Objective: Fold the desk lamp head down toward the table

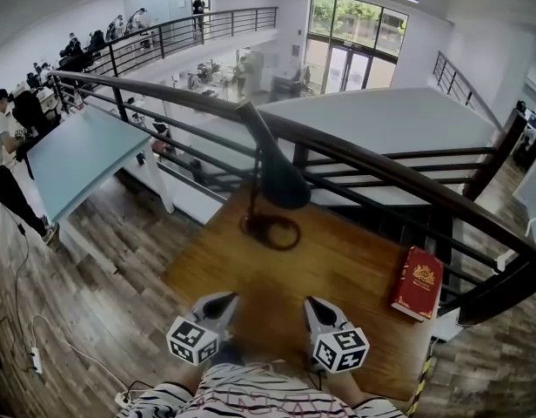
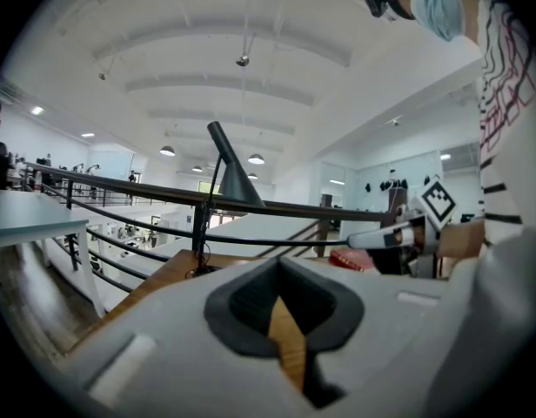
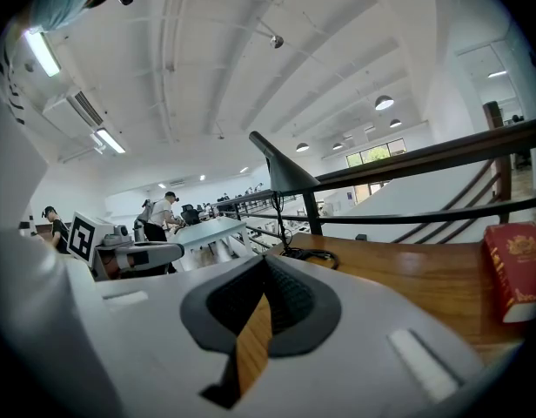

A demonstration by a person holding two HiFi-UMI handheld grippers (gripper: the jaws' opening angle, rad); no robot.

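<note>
A black desk lamp stands at the far side of the wooden table (image 1: 338,268). Its cone head (image 1: 281,181) is tilted up on a thin stem above a round base (image 1: 270,231). The left gripper view shows the head (image 2: 234,181) ahead, and in the right gripper view the head (image 3: 285,174) is ahead and slightly left. My left gripper (image 1: 223,301) and right gripper (image 1: 317,306) hover side by side over the near edge of the table, well short of the lamp. Both are shut with nothing between the jaws, as their own views show for the left gripper (image 2: 281,286) and the right gripper (image 3: 261,299).
A red book (image 1: 418,281) lies at the table's right edge. A dark railing (image 1: 407,177) runs just behind the lamp, with a drop to a lower floor beyond. The lamp's cable (image 3: 310,256) is coiled at its base. People stand at desks far to the left.
</note>
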